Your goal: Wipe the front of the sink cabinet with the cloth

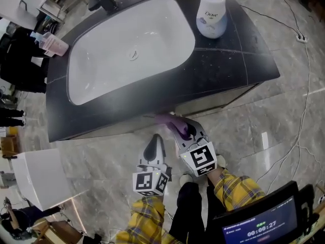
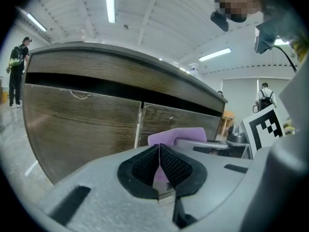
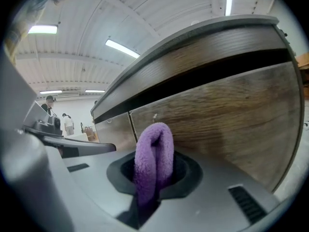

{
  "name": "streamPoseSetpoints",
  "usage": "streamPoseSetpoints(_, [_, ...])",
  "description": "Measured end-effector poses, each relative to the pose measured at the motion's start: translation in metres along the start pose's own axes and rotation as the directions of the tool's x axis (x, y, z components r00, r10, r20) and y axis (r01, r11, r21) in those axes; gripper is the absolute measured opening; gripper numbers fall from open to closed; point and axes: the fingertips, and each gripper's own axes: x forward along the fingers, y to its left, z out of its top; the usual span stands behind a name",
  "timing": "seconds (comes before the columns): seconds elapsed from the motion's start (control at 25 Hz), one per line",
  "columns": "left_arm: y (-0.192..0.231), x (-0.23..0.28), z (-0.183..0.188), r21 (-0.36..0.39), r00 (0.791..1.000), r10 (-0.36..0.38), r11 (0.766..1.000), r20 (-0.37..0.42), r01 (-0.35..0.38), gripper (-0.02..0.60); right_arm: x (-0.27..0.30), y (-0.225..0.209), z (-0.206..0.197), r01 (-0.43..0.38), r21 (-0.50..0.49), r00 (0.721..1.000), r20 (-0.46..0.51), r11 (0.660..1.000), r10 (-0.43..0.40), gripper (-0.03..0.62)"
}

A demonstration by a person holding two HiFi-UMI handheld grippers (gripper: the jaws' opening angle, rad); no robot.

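Head view, left side: a pink cup (image 1: 54, 45) stands at the far left end of the dark counter (image 1: 228, 67). Beside it the white sink (image 1: 96, 80) is set into the top.

Below the counter's front edge, over the marble floor (image 1: 274, 131), the left tongs (image 1: 155, 139) point toward the cabinet but stand clear of it. In the left gripper view the left tongs (image 2: 160, 164) are pressed together with nothing gripped. A sliver of purple shows past them, which belongs to the cloth (image 2: 176, 135) further right.

Just right of them, the right tongs (image 1: 179, 127) are tucked up under the counter's overhang, clamped on the folded purple cloth (image 1: 169, 120). In the right gripper view the cloth (image 3: 154, 151) stands up as a loop out of the right tongs (image 3: 153, 175), close in front of the wood-grain sink cabinet front (image 3: 231, 122). Contact between cloth and door cannot be made out. The same doors (image 2: 87, 122) fill the left gripper view.

Far right on the counter: a white soap bottle (image 1: 211, 17), upright.
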Motion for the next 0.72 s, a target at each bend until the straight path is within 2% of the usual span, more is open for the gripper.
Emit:
streamPoseSetpoints(0.4, [-0.05, 0.041, -0.003, -0.011, 0.998, -0.057, 0.998, -0.006, 0.057, 0.008, -0.032, -0.059, 0.007, 0.042, 0.0, 0.999, 0.01, 0.999, -0.042, 0.044])
streamPoseSetpoints(0.72, [-0.107, 0.077, -0.001, 0.001, 0.991, -0.136, 0.991, -0.018, 0.136, 0.008, -0.073, -0.12, 0.011, 0.137, -0.003, 0.991, 0.008, 0.991, -0.136, 0.044])
